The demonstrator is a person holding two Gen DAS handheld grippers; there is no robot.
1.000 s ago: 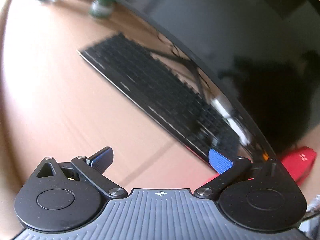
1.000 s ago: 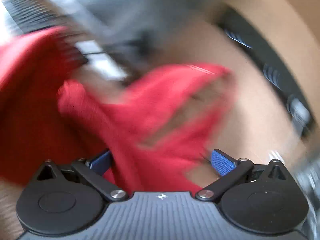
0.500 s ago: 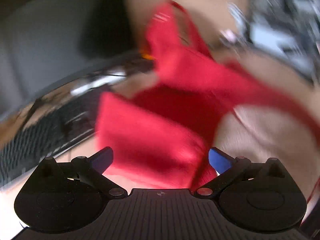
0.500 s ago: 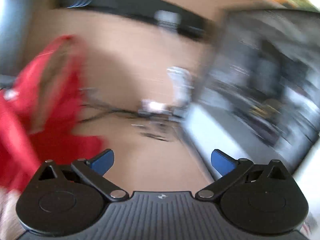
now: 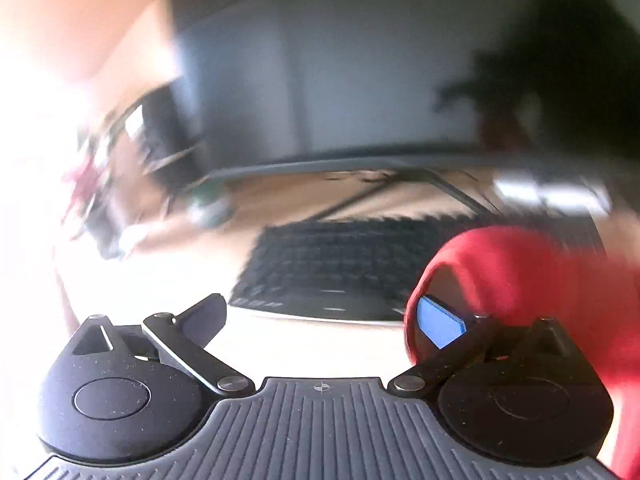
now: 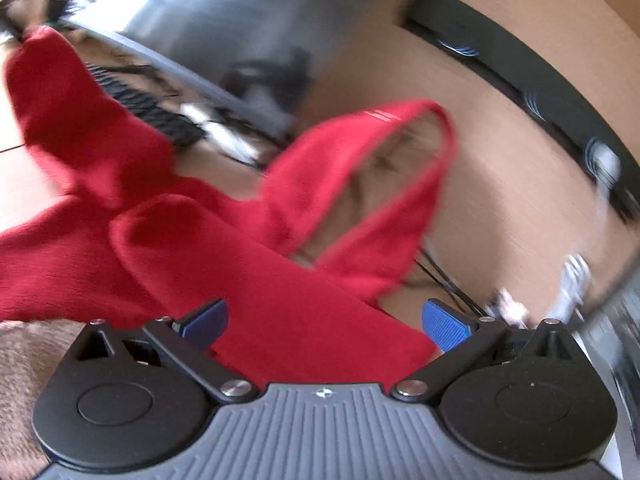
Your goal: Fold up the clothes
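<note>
The red garment [image 6: 248,264] lies bunched on the wooden desk [image 6: 500,152], spread out in front of the black keyboard [image 6: 156,116], with one end reaching up over the keyboard's near edge. A looped opening with a hemmed rim, carrying a small white mark, stands raised on the side of the garment away from the keyboard, and bare desk shows through the loop. A thick fold of the cloth runs back toward the right gripper [image 6: 324,320] and passes between its blue-padded fingers [image 6: 444,328]. The fingers are spread wide, one on each side of the fold; they are released, not pinched on the cloth.

In the left wrist view, which is heavily blurred, the left gripper [image 5: 320,316] is also spread wide with nothing between its fingers. A curl of the red garment [image 5: 520,280] wraps around the outside of the blue-padded finger [image 5: 438,322], on the keyboard's [image 5: 344,268] right end; whether cloth touches the pad I cannot tell. The other finger sits over bright, washed-out desk just before the keyboard.

Behind the keyboard a dark monitor [image 5: 360,68] rises on its stand. A long black bar [image 6: 532,84] lies across the desk, well apart from the keyboard, beyond the garment's loop. Thin cables [image 6: 448,280] trail on the desk near the right gripper.
</note>
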